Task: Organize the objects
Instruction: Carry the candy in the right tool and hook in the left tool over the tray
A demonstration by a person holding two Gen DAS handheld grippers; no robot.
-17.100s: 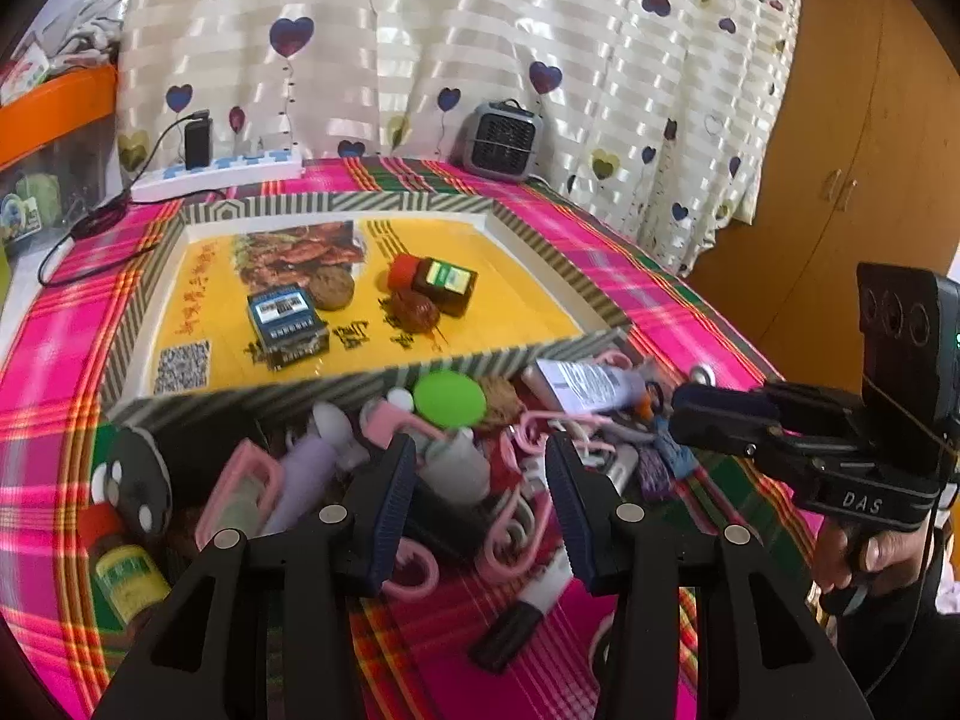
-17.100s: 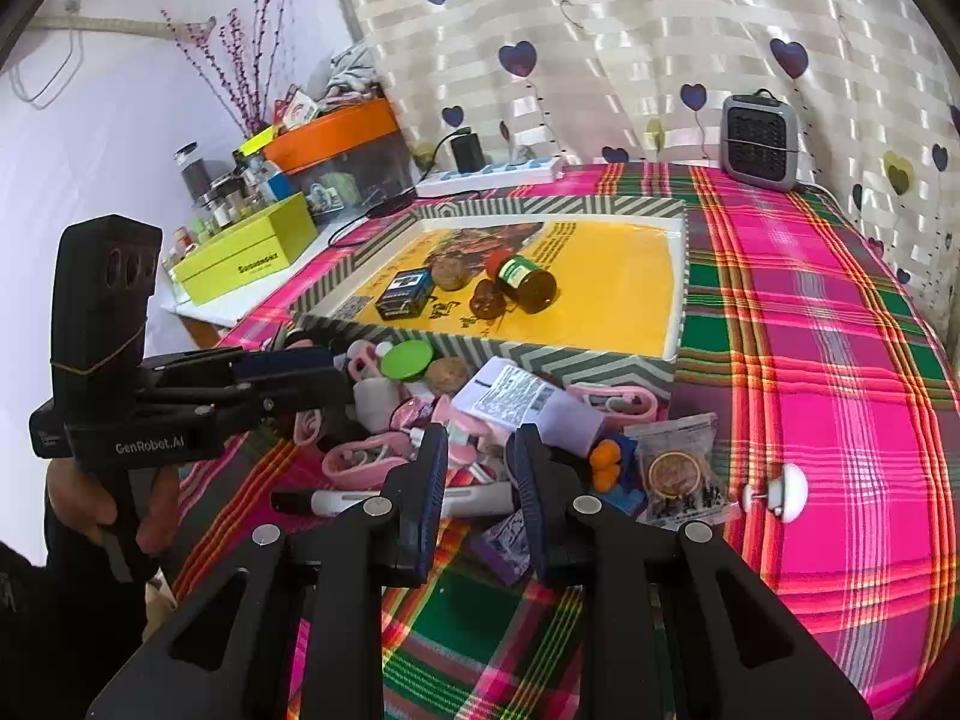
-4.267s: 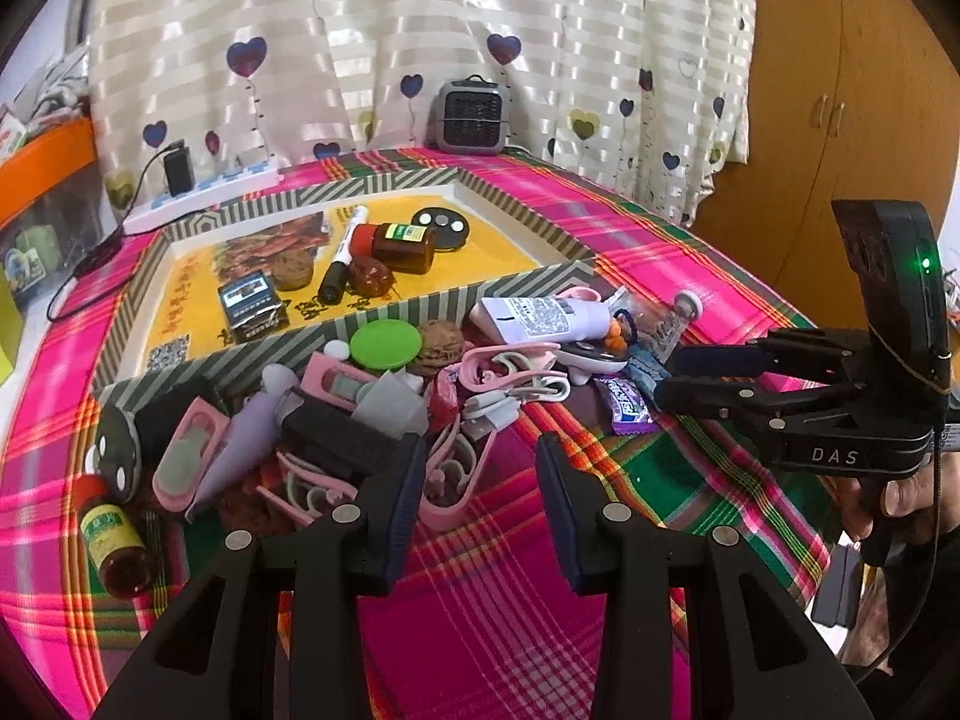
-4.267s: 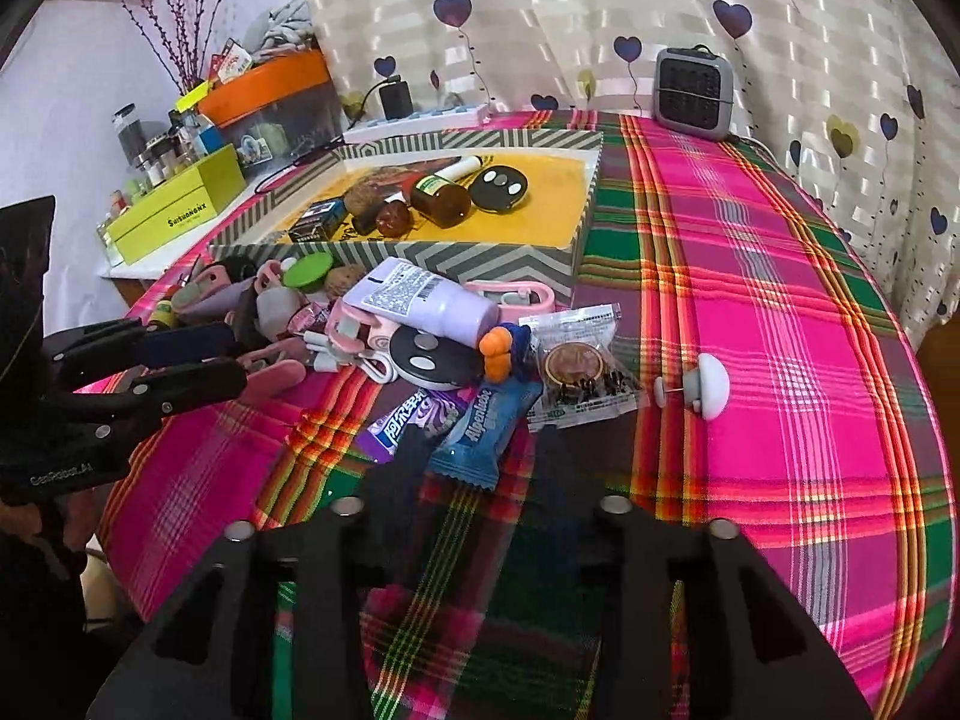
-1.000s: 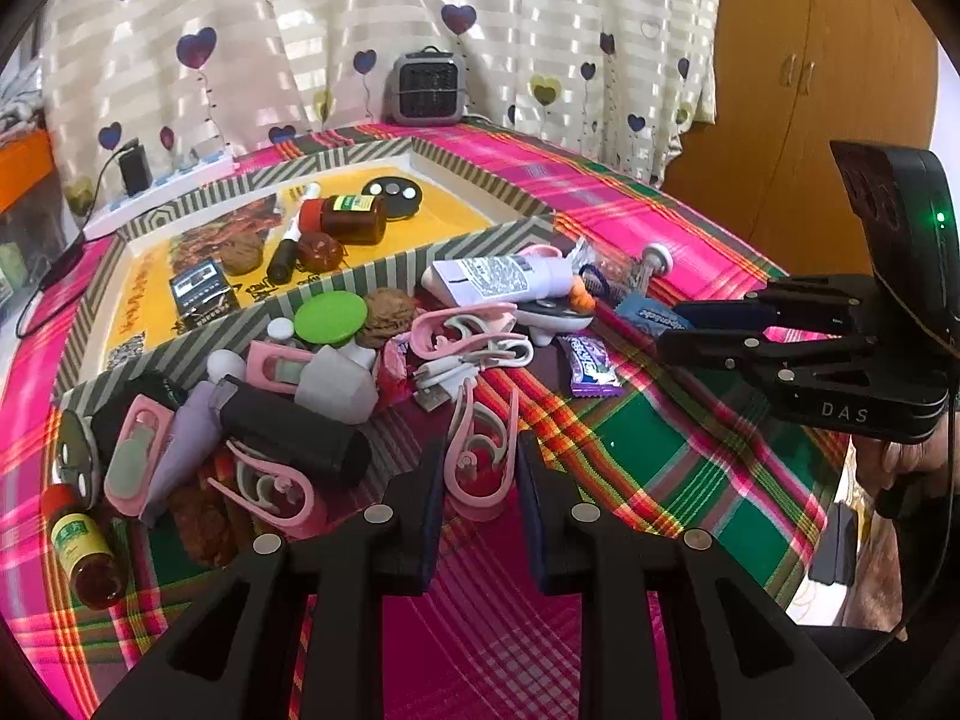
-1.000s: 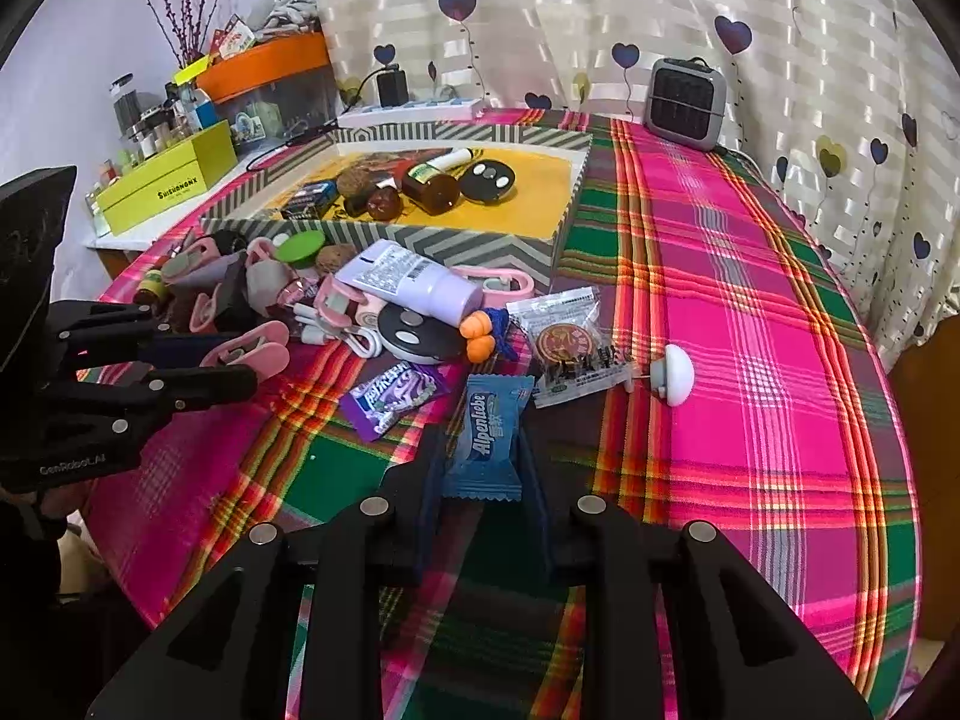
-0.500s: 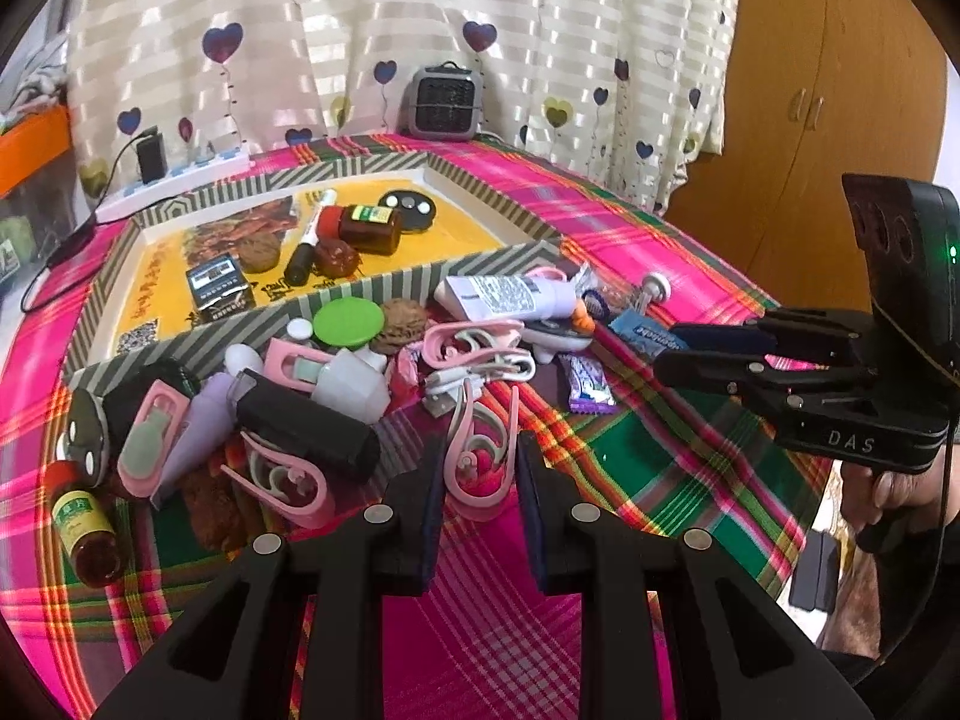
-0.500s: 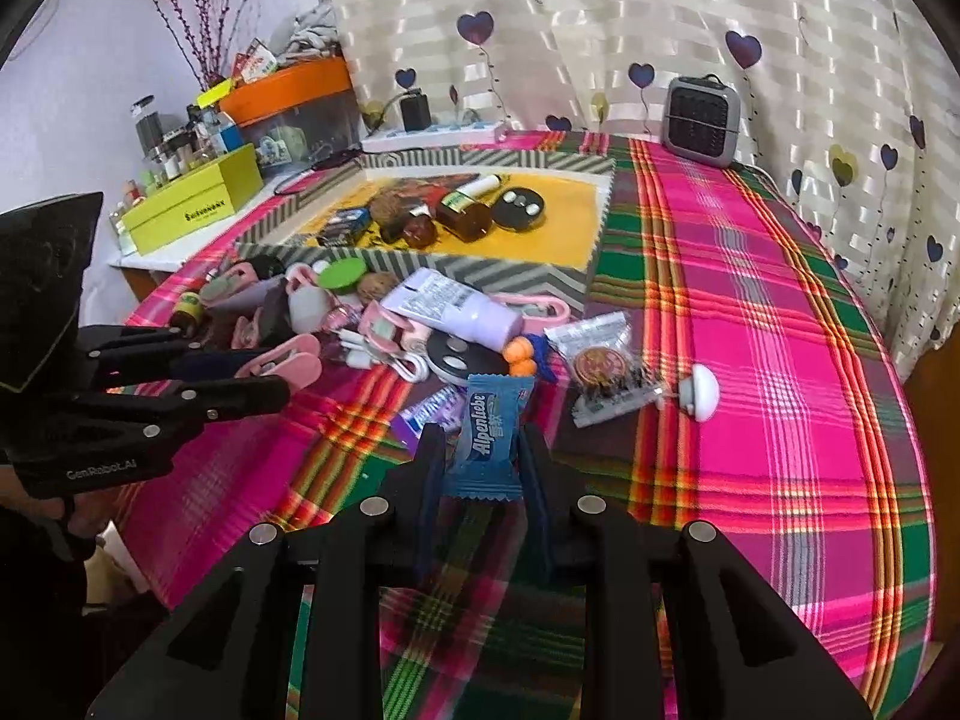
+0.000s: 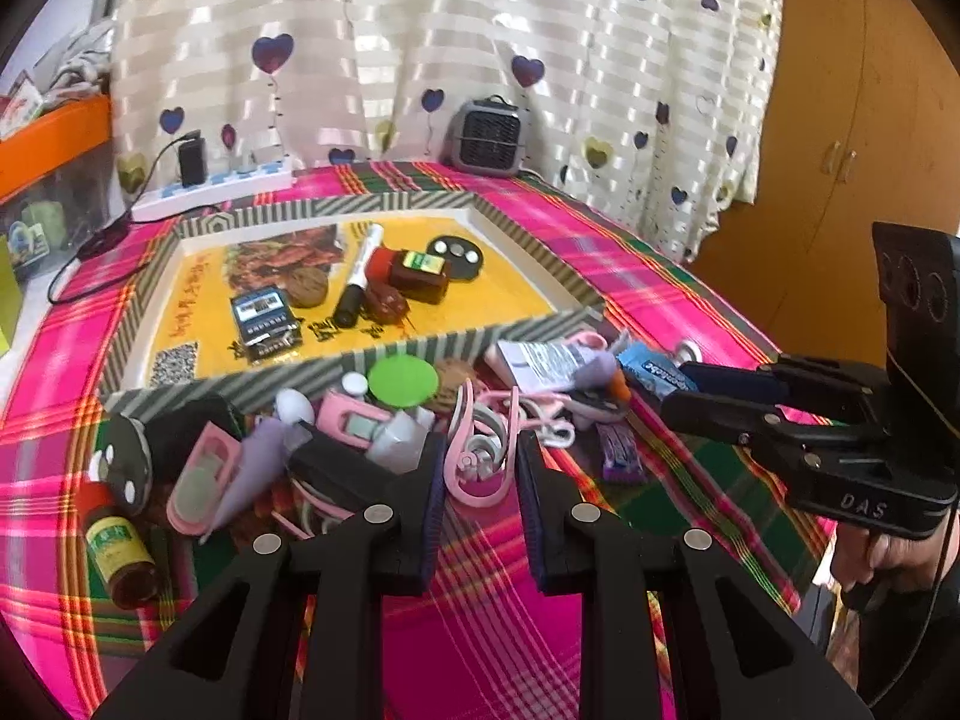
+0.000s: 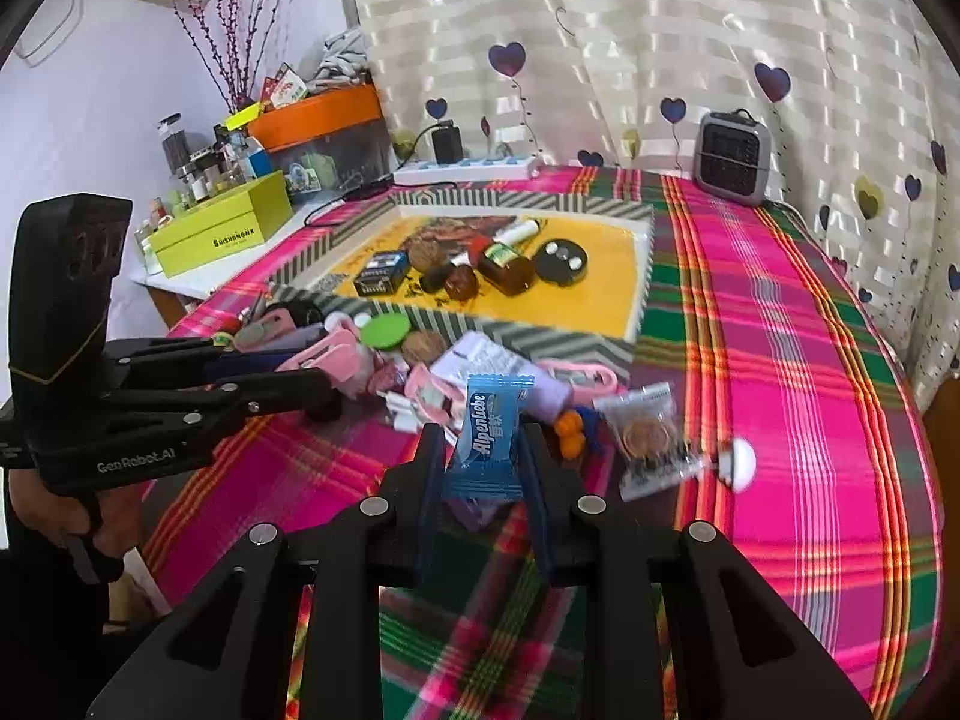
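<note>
left gripper (image 9: 477, 474) clamping one pink clip (image 9: 474, 456), right gripper (image 10: 483, 468) pinching one blue candy (image 10: 487, 438)

clutter pile (image 9: 384, 420) blocks tray (image 9: 420, 348) front | cloth (image 10: 780, 360) right side free

Pink clip (image 9: 480, 456), blue candy wrapper (image 10: 489, 432)

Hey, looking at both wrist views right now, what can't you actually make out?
- Purple candy wrapper: right wrist view, mostly hidden behind the blue Alpenliebe candy.
- Lower end of the pink clip: left wrist view, hidden between the left gripper fingers.
- QR code in the tray: blurred, unreadable.
</note>
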